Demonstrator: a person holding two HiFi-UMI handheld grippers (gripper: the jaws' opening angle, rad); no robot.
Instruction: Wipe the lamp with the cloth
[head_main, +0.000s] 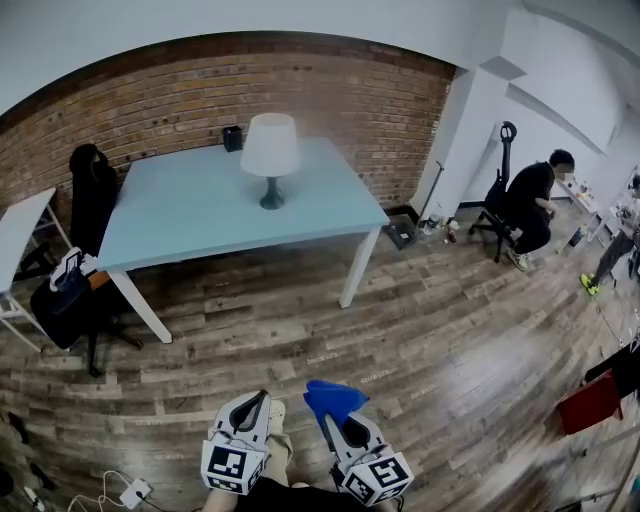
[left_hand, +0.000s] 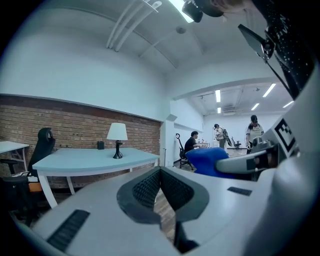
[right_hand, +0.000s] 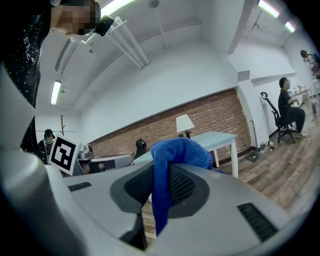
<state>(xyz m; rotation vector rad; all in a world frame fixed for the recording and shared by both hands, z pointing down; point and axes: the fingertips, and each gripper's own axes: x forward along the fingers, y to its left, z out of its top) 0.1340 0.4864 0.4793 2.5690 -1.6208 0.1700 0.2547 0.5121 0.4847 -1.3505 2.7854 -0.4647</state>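
Table (head_main: 200, 215): pale blue, against the brick wall, well apart from both grippers across the wooden floor.
Lamp (head_main: 270, 150): upright at the table's middle, towards its back edge; shade above a dark stem, long axis vertical.
Left gripper (head_main: 250, 408): jaws together, nothing between them.
Right gripper (head_main: 342, 420): jaws clamped on the cloth.
Cloth (head_main: 333, 400): blue, bunched over the jaw tips.
Bearing: the lamp lies straight ahead and slightly left of the right gripper; neither gripper looks clearly nearer.
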